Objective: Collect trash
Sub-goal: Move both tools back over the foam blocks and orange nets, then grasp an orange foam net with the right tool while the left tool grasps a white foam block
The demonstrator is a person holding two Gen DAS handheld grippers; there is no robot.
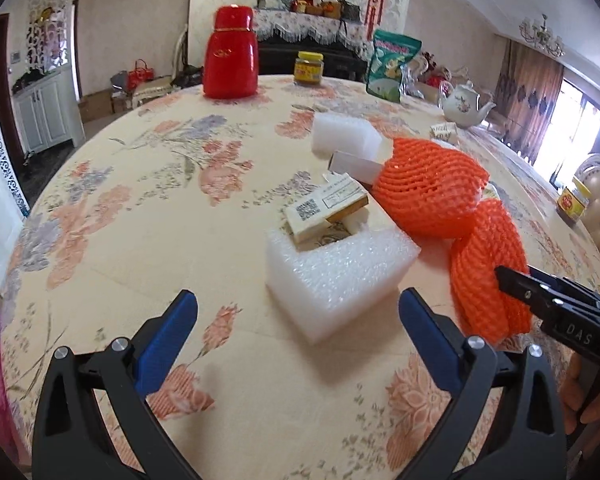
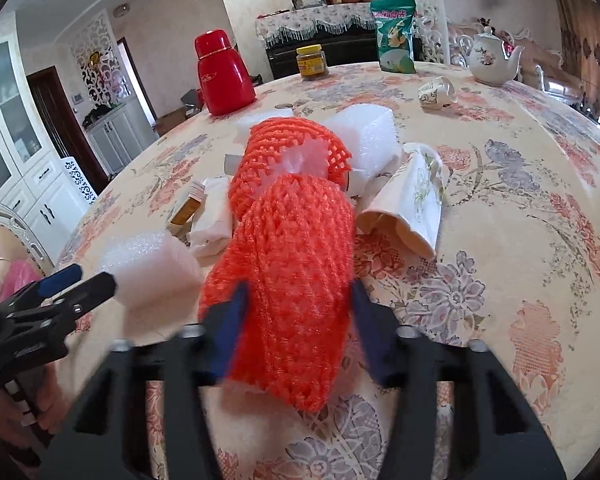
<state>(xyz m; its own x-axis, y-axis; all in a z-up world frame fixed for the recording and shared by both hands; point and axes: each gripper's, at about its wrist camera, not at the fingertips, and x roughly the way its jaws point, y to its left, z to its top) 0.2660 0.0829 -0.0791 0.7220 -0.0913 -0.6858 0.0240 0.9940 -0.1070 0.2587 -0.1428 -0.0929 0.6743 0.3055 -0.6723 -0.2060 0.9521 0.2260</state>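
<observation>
Two orange foam nets lie in a pile of trash on the flowered tablecloth [image 1: 140, 240]. My right gripper [image 2: 298, 290] is shut on the nearer net [image 2: 296, 248], its blue pads pressing both sides. The farther net [image 2: 296, 148] rests behind it. My left gripper [image 1: 298, 304] stands open, with a white foam block [image 1: 332, 276] just ahead of its fingertips and untouched. Behind the block lie a small printed carton [image 1: 324, 208] and another white foam piece [image 1: 344, 136]. A crushed paper cup [image 2: 408, 200] lies right of the nets.
At the table's far side stand a red thermos [image 1: 230, 54], a yellow-lidded jar [image 1: 308, 68], a green snack bag [image 1: 392, 68] and a white teapot [image 1: 464, 104]. A tipped paper cup [image 2: 436, 92] lies near the teapot. The table's round edge curves at the left.
</observation>
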